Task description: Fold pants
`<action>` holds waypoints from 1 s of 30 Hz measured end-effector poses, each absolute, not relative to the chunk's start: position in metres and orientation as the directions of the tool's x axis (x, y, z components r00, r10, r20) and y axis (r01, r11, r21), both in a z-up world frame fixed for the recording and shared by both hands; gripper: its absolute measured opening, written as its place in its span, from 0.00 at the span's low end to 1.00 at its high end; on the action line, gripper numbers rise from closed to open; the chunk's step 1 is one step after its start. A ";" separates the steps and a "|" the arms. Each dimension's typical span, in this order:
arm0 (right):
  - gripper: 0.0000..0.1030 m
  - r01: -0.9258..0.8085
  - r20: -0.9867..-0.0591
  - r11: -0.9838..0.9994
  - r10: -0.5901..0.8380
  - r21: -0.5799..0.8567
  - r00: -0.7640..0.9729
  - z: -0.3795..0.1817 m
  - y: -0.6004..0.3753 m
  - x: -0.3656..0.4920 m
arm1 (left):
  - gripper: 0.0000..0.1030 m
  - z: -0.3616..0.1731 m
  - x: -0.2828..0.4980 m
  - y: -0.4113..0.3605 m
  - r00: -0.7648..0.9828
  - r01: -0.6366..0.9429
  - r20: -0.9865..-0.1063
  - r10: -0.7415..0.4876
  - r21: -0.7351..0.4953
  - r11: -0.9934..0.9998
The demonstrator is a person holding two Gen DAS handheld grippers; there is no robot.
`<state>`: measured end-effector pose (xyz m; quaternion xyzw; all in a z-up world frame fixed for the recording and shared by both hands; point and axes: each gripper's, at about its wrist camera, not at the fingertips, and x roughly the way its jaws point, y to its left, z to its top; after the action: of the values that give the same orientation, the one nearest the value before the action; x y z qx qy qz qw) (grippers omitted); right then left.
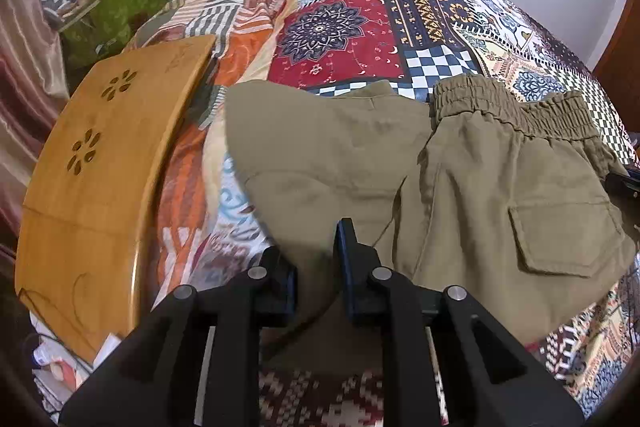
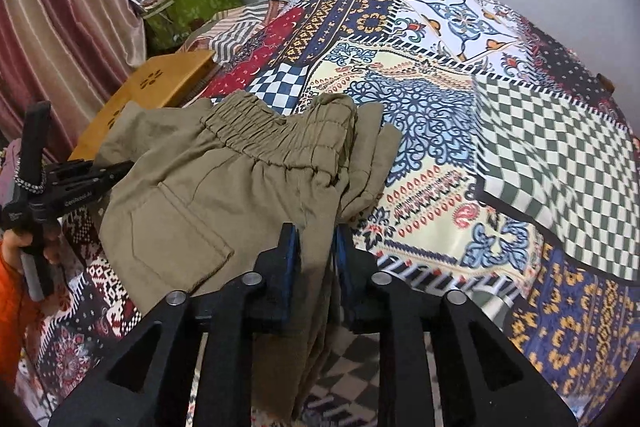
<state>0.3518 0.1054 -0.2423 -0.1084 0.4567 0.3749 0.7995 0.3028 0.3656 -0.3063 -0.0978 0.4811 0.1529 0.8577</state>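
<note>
- The khaki pants (image 1: 328, 163) are clamped in the left tongs (image 1: 318, 267), cloth being pinched between the blue pads.
- A bunched fold of the pants (image 2: 224, 187) is gripped by the right tongs (image 2: 316, 255), with the fingers closed on it.
- The pants are seen spread on the patchwork bedspread (image 2: 460, 131), waistband at twelve o'clock.
- A wooden lap tray (image 1: 100, 167) is seen at nine o'clock from the left tongs.

Soft even light, strong fisheye warping, dark corners.
</note>
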 end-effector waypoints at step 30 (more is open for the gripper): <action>0.21 -0.795 -0.424 0.582 0.772 0.172 0.473 -0.034 0.017 0.182 | 0.18 -0.045 0.119 0.203 0.844 -0.272 -0.490 0.219 -0.039 0.961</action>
<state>0.1817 0.0169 -0.0339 -0.0241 0.2340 0.4567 0.8580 0.1192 0.2030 -0.0450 -0.0536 0.2483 0.1281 0.9587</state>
